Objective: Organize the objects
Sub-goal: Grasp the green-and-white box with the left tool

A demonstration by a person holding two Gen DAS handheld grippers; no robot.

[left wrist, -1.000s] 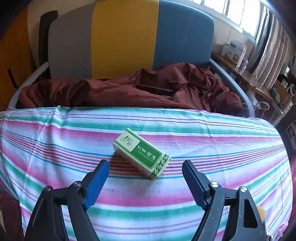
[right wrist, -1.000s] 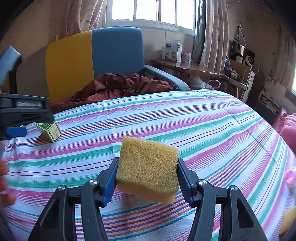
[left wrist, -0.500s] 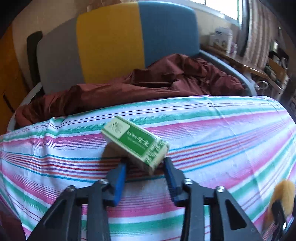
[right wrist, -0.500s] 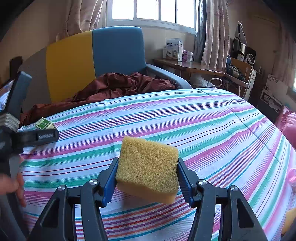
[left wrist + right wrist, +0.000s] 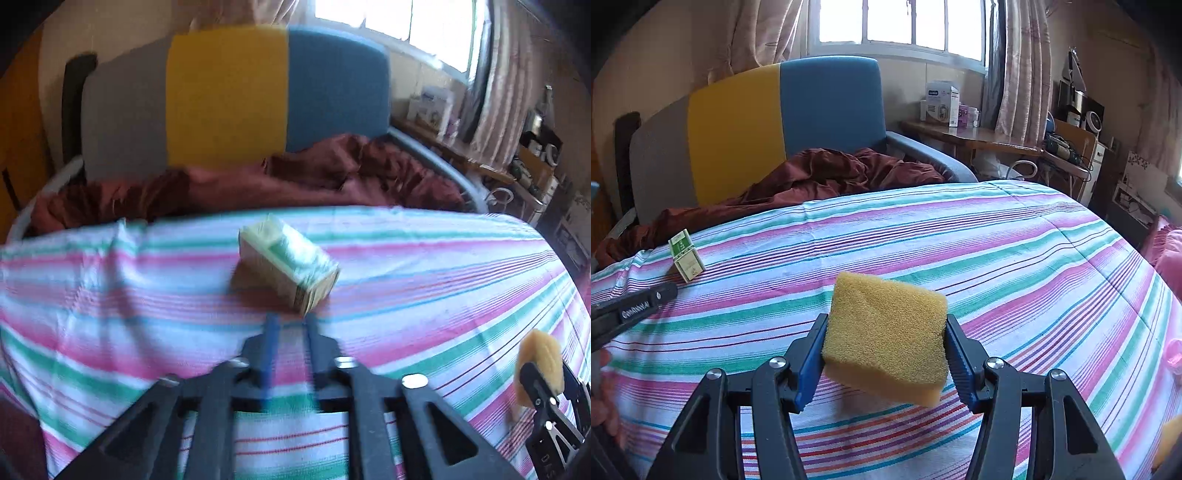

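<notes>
A green and white box (image 5: 286, 264) lies on the striped bedspread (image 5: 424, 266), just beyond my left gripper (image 5: 290, 325), which is shut and empty; the view is blurred. The box also shows at the left in the right wrist view (image 5: 686, 255). My right gripper (image 5: 884, 343) is shut on a yellow sponge (image 5: 886, 330) and holds it above the bedspread (image 5: 1015, 258). The sponge and right gripper show at the lower right of the left wrist view (image 5: 539, 363).
A grey, yellow and blue chair (image 5: 783, 122) stands behind the bed with a dark red cloth (image 5: 827, 177) heaped on its seat. A cluttered wooden desk (image 5: 975, 136) stands by the window at the right. A pink item (image 5: 1171, 254) lies at the right bed edge.
My left gripper closed from wide open to shut and pulled back from the box, which stays on the bed. The right gripper holds the sponge as before.
</notes>
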